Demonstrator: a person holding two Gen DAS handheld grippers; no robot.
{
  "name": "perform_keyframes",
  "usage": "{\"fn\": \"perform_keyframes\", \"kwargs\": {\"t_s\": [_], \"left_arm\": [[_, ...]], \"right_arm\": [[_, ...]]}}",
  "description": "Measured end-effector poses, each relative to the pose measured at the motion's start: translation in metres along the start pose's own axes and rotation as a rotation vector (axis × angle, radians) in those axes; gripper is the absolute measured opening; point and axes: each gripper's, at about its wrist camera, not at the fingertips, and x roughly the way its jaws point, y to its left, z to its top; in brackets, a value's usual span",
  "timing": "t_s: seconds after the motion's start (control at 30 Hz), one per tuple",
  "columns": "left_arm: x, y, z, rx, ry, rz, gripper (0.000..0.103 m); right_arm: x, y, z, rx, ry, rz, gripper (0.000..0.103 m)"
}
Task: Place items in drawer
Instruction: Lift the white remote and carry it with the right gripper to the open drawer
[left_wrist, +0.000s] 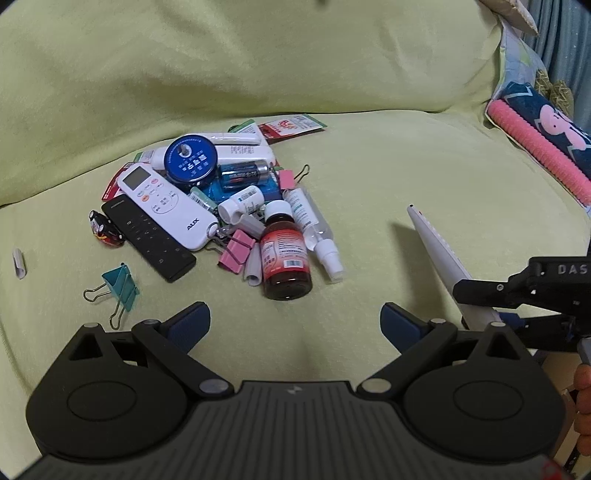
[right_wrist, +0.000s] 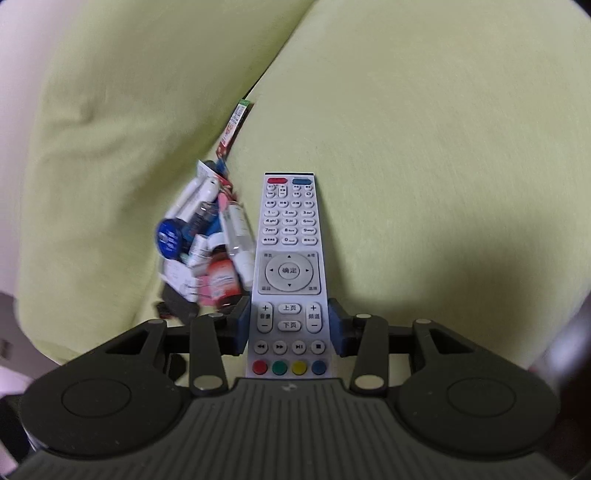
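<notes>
Your right gripper (right_wrist: 289, 328) is clamped on the grey remote (right_wrist: 289, 258) — both blue pads (right_wrist: 243, 325) press its sides at the volume and channel keys, and the keypad runs out ahead of the fingertips, lifted clear of the yellow-green couch (right_wrist: 424, 166). Your left gripper (left_wrist: 295, 325) is spread wide with nothing between its fingers (left_wrist: 190, 325). Just ahead of those fingers lies the pile — a brown medicine bottle (left_wrist: 286, 254) nearest, a clear spray bottle (left_wrist: 314, 229) touching it, then the white AUX remote (left_wrist: 166, 206), the black remote (left_wrist: 147, 236) and the blue tin (left_wrist: 191, 158). A teal binder clip (left_wrist: 120, 284) sits beside your left fingertip.
</notes>
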Motion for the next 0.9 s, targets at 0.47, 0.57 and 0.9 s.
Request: {"fn": "perform_keyframes", "kwargs": {"t_s": [0.47,0.57,0.9], "left_arm": [[-0.026,-0.037,-0.003,0.069,-0.016,-0.071,0.099],[-0.037,-0.05,-0.005,0.096,-0.023,-0.105,0.099],[-0.079,-0.116,-0.024,0.247,-0.024,-0.29,0.099]], "right_arm": [[-0.066,-0.007,-0.015,0.069,-0.054,0.105,0.038],[-0.089,-0.011,-0.021,0.071,-0.077,0.104,0.038],[-0.184,-0.032,-0.053,0.093,-0.197,0.06,0.038]]}}
